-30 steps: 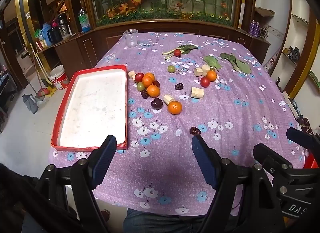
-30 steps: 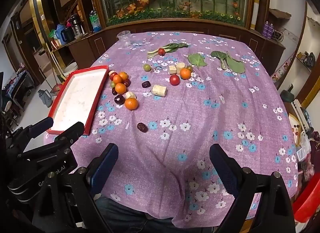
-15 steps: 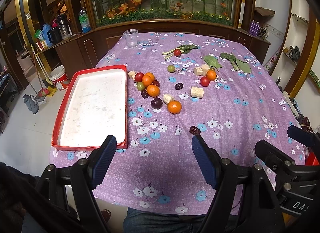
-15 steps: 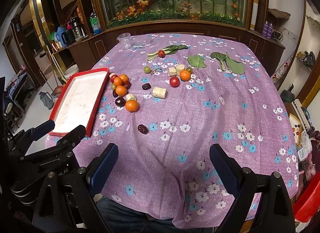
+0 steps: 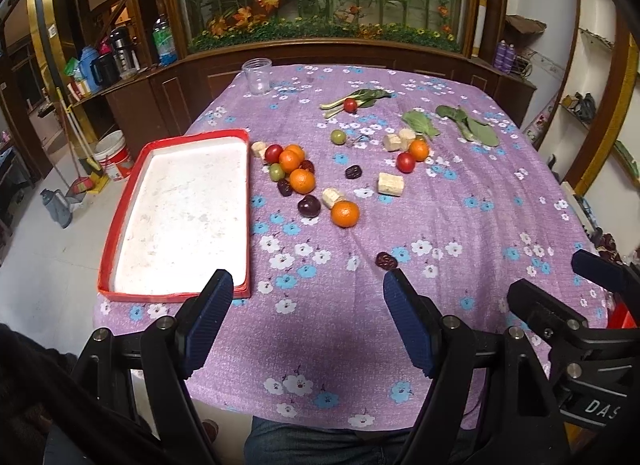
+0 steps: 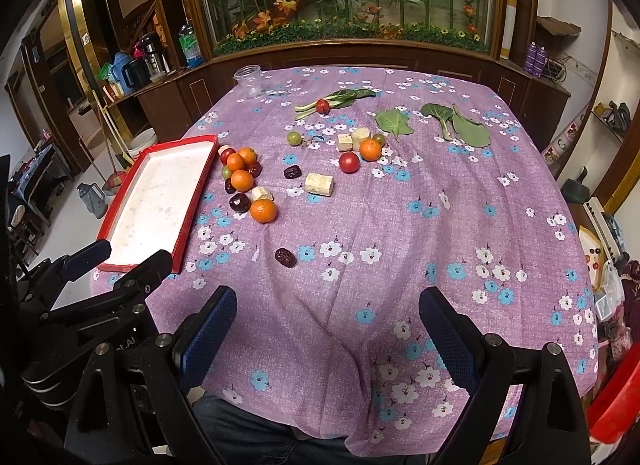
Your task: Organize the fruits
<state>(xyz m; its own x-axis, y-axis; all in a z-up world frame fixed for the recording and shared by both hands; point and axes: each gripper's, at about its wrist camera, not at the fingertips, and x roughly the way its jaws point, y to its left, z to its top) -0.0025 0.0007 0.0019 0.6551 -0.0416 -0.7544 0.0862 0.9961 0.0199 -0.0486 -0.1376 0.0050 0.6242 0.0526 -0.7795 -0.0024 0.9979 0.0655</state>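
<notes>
A red-rimmed white tray (image 5: pixel 120 201) (image 6: pixel 192 201) lies empty on the table's left side. Just right of it sits a cluster of oranges (image 5: pixel 302 180) (image 6: pixel 241 180), red tomatoes, green grapes and dark plums. One orange (image 5: pixel 345 214) (image 6: pixel 263 210) rests nearer me, and a dark date (image 5: pixel 386 260) (image 6: pixel 285 257) lies alone closest to the front. Another orange (image 5: pixel 419 150) (image 6: pixel 370 149) and a tomato (image 5: pixel 405 162) (image 6: pixel 349 162) sit mid-table. My left gripper (image 5: pixel 308 297) and right gripper (image 6: pixel 328 315) hover open over the front edge, holding nothing.
Pale cut chunks (image 5: pixel 391 184) (image 6: pixel 319 184), green leaves (image 5: pixel 474 127) (image 6: pixel 464 127) and a leafy stalk with a small tomato (image 5: pixel 351 105) lie among the fruit. A clear cup (image 5: pixel 258 76) stands at the far left corner. A wooden cabinet and planter sit behind the table.
Both grippers have drifted slightly, so the table shifts a little in each view. Nothing on the table has moved, and both stay open.
</notes>
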